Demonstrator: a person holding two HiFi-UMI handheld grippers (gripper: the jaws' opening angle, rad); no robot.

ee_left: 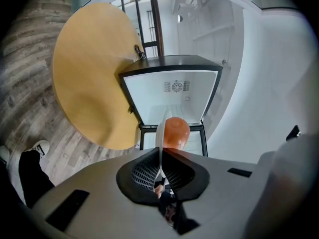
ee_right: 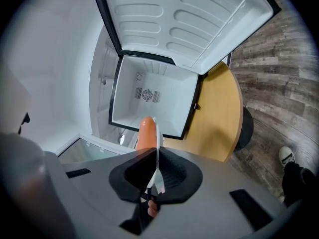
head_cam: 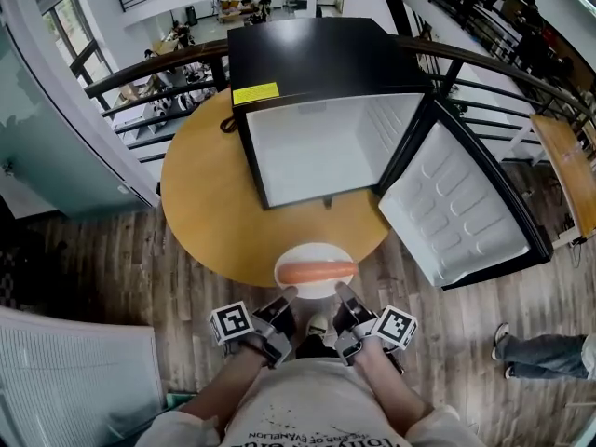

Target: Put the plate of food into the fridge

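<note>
Clamped by left gripper and right gripper, thin round white plate bears smooth orange sausage

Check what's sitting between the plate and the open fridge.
Nothing. In the head view, only bare tabletop lies between the plate and the fridge, whose compartment is open and looks empty.

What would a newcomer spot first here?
The black fridge stands on the round table, its door swung wide to the right and its white inside empty. Nearer, over the table's near edge, a white plate with a sausage is held by its rim. The left hand-held gripper and right hand-held gripper are both clamped on it.
</note>
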